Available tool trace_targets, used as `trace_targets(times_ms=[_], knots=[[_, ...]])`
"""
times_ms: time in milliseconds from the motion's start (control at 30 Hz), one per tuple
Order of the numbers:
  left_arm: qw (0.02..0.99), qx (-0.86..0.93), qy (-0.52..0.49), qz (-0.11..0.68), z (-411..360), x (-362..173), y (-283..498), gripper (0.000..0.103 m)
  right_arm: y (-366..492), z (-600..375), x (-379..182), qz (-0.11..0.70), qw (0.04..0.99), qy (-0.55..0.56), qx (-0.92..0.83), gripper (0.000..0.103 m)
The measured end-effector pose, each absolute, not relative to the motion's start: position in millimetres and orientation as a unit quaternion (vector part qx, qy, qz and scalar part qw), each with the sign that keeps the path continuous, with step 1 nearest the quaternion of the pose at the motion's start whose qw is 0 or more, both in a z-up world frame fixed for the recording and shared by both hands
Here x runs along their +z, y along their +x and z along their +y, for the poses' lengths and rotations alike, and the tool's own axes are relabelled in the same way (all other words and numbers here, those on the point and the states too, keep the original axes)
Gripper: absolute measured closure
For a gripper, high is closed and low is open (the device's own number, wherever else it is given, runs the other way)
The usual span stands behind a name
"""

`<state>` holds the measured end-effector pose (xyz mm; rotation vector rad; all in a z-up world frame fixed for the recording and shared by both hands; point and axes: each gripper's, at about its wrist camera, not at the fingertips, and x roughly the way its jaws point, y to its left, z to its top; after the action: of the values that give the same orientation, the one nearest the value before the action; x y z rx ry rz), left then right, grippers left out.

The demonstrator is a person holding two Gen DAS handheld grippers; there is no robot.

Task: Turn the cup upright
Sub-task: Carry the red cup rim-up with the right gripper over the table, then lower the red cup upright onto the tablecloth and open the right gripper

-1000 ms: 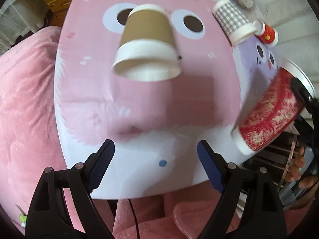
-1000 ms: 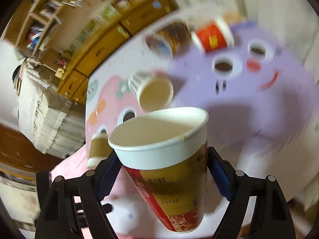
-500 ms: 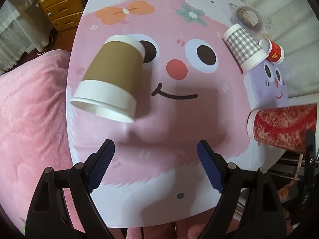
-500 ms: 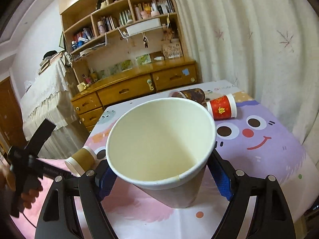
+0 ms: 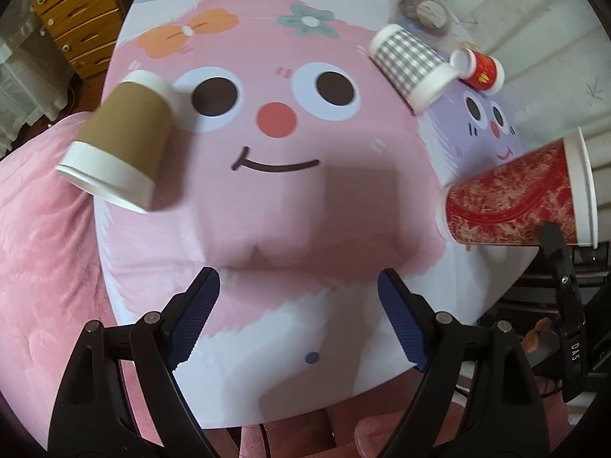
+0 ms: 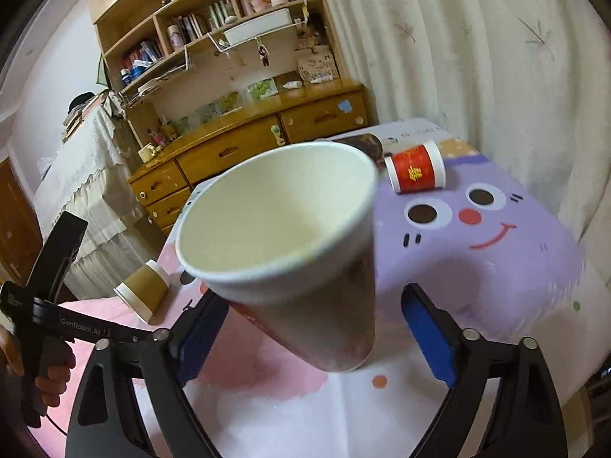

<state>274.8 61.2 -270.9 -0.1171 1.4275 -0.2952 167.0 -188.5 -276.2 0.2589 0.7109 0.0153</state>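
The big red and gold paper cup (image 6: pixel 290 252) stands on its base on the table, mouth up, leaning toward the left. It also shows in the left wrist view (image 5: pixel 515 194) at the table's right edge. My right gripper (image 6: pixel 313 328) is open, its blue pads wide of the cup on both sides, not touching it. My left gripper (image 5: pixel 298 316) is open and empty above the near table edge. A brown cup (image 5: pixel 118 145) lies on its side at the table's left edge.
A checked cup (image 5: pixel 412 63) and a small red cup (image 5: pixel 479 70) lie on their sides at the far right, with a dark cup (image 5: pixel 422 11) behind them. The cartoon-print table (image 5: pixel 275 198) has a pink blanket (image 5: pixel 42 236) on its left. A wooden dresser (image 6: pixel 244 152) stands behind.
My right gripper has opened and let go of the red cup, which now rests on the table. The left gripper view has shifted slightly closer over the table.
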Motion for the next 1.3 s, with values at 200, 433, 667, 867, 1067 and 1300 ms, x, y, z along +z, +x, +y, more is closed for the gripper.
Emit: trace_targets(times_ms=[200, 433, 667, 867, 1067, 1300], knots=[[0.749, -0.134, -0.046, 0.647, 49, -267, 260, 0.02, 158, -199, -280, 0.36, 0.925, 0.115, 0.024, 0.006], [0.772, -0.111, -0.06, 0.623, 22, -237, 220, 0.02, 146, -229, -269, 0.402, 0.904, 0.134, 0.064, 0.003], [0.811, -0.091, -0.096, 0.57, -29, -181, 156, 0.02, 140, -277, -239, 0.471, 0.866, 0.12, 0.115, 0.002], [0.835, -0.068, -0.143, 0.527, -67, -141, 108, 0.02, 125, -316, -199, 0.517, 0.836, 0.108, 0.152, 0.0], [0.856, -0.036, -0.143, 0.496, -86, -96, 79, 0.02, 91, -332, -149, 0.539, 0.818, 0.12, 0.16, 0.0], [0.874, -0.006, -0.128, 0.469, -100, -52, 65, 0.02, 57, -343, -111, 0.552, 0.811, 0.128, 0.146, 0.0]])
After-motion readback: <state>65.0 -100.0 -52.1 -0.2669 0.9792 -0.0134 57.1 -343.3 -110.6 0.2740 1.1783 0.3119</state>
